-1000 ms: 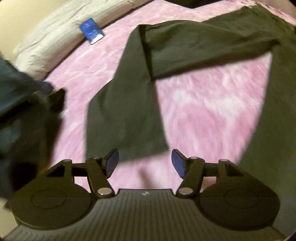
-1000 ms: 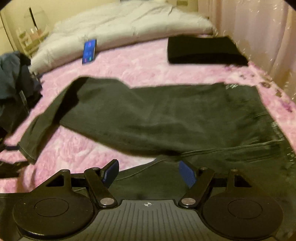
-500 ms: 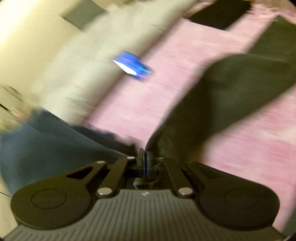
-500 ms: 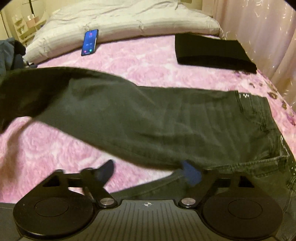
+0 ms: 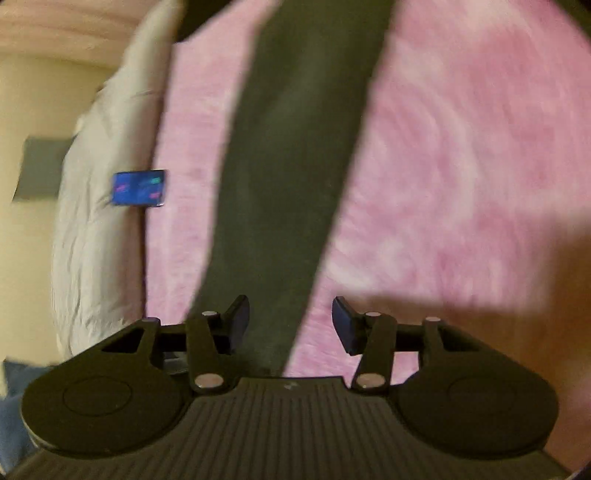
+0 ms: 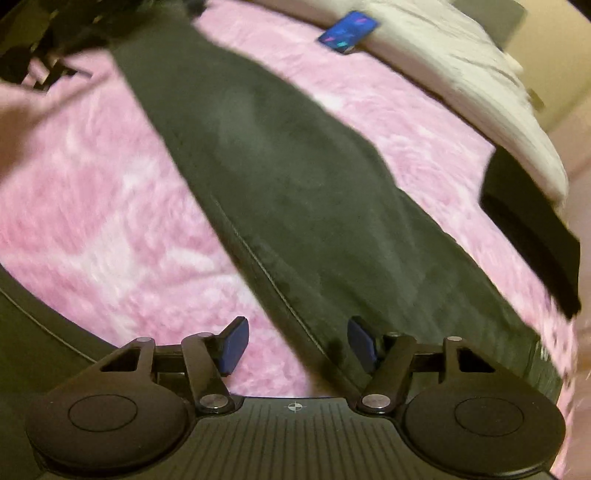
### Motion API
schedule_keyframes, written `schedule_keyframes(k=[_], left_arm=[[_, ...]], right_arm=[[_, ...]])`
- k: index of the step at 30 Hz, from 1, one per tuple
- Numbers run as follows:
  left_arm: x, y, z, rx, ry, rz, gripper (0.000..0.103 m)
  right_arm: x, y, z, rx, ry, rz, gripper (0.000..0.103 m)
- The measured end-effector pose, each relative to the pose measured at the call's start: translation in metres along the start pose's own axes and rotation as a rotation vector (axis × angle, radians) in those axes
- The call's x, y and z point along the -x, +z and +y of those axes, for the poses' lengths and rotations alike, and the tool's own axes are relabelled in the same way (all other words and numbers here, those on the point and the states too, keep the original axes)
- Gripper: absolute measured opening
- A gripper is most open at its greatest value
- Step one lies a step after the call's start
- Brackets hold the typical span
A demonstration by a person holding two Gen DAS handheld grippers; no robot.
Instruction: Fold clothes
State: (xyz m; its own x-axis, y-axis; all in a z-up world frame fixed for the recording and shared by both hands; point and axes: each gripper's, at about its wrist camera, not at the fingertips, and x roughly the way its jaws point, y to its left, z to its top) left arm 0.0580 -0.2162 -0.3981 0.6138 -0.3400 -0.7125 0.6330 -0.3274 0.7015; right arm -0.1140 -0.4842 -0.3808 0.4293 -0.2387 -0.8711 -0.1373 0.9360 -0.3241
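Dark green trousers lie stretched out flat on the pink fluffy bedspread, legs laid together in one long strip. In the left wrist view the leg end runs straight away from my left gripper, which is open and empty just above the hem. My right gripper is open and empty over the trousers' near edge by the waist end. The views are motion-blurred.
A lit phone rests against the pale grey duvet; it also shows in the right wrist view. A folded black garment lies at the bed's right side. A dark pile of clothes sits at the top left.
My left gripper was shut on the trouser leg half a second ago and is now open, the leg laid out straight. Both cameras have swung sharply; the right gripper stays open.
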Motion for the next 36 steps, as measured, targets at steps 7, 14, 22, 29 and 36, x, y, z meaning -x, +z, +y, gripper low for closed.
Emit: schedule_keyframes(k=[7, 14, 22, 29, 36], left_arm=[[-0.055, -0.017, 0.004, -0.081, 0.067, 0.000, 0.029], [-0.040, -0.020, 0.035, 0.011, 0.062, 0.032, 0.005], [0.071, -0.025, 0.008, 0.090, -0.030, 0.086, 0.006], [0.075, -0.025, -0.041, 0.139, -0.168, 0.195, 0.012], [0.129, 0.022, -0.014, 0.368, -0.181, 0.180, 0.020]], right_arm=[[-0.030, -0.004, 0.012, 0.208, -0.069, -0.018, 0.052], [0.009, 0.000, 0.002, 0.204, -0.070, -0.048, 0.002], [0.036, -0.012, 0.015, 0.169, -0.020, -0.054, 0.002], [0.065, -0.052, -0.007, -0.218, 0.001, -0.045, 0.069], [0.151, -0.207, -0.104, -1.022, -0.169, -0.015, 0.069]])
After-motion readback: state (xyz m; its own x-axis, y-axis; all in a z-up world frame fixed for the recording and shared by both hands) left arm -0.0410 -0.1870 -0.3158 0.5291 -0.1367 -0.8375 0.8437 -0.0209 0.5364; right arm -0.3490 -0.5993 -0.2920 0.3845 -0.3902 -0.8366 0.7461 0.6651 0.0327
